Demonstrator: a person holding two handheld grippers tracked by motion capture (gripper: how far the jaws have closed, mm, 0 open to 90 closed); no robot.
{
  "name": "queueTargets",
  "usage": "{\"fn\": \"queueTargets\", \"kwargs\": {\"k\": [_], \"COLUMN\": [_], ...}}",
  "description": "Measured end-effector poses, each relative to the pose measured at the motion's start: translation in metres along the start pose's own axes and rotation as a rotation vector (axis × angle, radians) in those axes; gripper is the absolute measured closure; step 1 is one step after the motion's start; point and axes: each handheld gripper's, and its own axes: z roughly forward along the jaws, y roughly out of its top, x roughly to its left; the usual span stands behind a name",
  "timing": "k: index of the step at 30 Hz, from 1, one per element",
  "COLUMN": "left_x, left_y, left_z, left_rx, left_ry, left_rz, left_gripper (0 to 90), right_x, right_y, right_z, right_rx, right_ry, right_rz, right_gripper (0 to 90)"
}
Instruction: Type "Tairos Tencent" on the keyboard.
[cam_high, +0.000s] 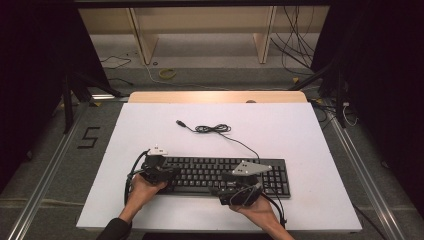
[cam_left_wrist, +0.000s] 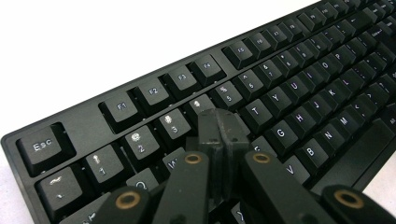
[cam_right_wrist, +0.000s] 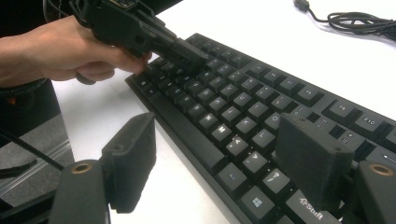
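We see a black keyboard (cam_high: 225, 175) lying flat on the white surface (cam_high: 150, 130), toward the person's edge of it. Its cable (cam_high: 215, 129) runs off the keyboard's far edge and ends in a loose coil w/ the plug beyond, well clear of the keys.

Left tool (cam_left_wrist: 219, 122): jaws fully closed, pads pressed together, nothing btwn them. The tip sits over the keyboard's left end, by the number row, just at the 4 key; we can't tell if it actually touches a key. From the right gripper view we see the left hand (cam_right_wrist: 60, 51) holding it above that same end.

Right tool (cam_right_wrist: 224, 163): jaws wide apart, nothing gripped. One pad hangs over the bare surface just in front of the keyboard's near edge, the other over its lower right keys, near Shift.
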Motion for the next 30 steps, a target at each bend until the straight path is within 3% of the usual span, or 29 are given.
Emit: {"fn": "queueTargets", "kwargs": {"k": [21,30], "left_x": [0.001,0.002], "left_y": [0.003,0.003], "left_z": [-0.012,-0.017], "left_rx": [-0.045,-0.069], "left_ry": [0.002,-0.021], "left_rz": [-0.011,-0.026], "left_gripper": [85.7,75.6], "right_x": [0.0,0.0], "right_y": [0.001,0.001], "right_z": [0.0,0.001], "right_rx": [-0.007,-0.005], "right_ry": [-0.002,0.0], "right_rz": [0.001,0.003], "right_gripper": [29.9,30.0]}}
